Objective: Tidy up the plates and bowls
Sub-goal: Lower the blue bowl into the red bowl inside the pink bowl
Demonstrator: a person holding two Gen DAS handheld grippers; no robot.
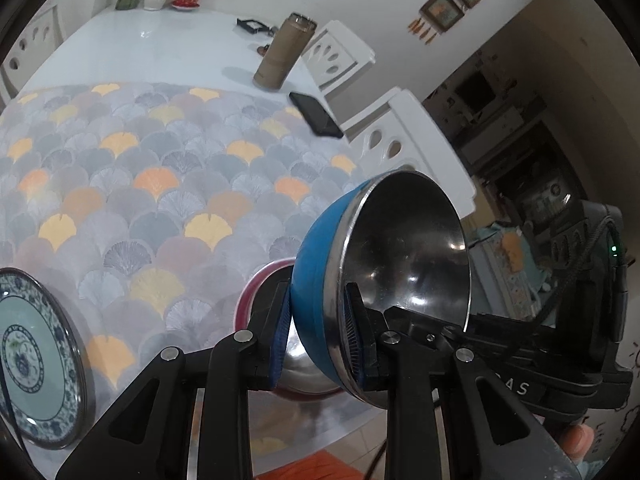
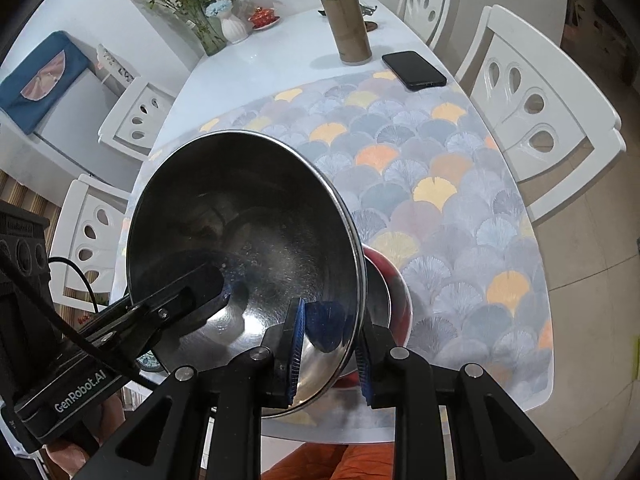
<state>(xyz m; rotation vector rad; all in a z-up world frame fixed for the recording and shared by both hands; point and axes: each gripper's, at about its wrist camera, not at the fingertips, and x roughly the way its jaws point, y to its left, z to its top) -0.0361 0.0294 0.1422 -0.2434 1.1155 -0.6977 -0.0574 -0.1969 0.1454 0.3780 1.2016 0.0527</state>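
Observation:
A steel bowl with a blue outside [image 1: 320, 248] hangs tilted above the table's near edge, with both grippers on its rim. My left gripper [image 1: 316, 316] is shut on the rim, one pad inside and one on the blue wall. My right gripper [image 2: 330, 344] is shut on the opposite side of the same bowl [image 2: 248, 220]. The left gripper's inner finger [image 2: 188, 292] shows inside the bowl. Just below sits a red bowl with a steel inside [image 1: 256, 284] [image 2: 400, 280] on the table. A blue-and-white patterned plate [image 1: 36, 356] lies at the near left.
A fan-patterned mat [image 2: 420, 184] covers the near half of the white table. A tan flask [image 2: 348, 28] and a black phone [image 2: 414, 70] stand at the far right. Vases with flowers [image 2: 224, 20] are at the back. White chairs [image 2: 536, 100] line both sides.

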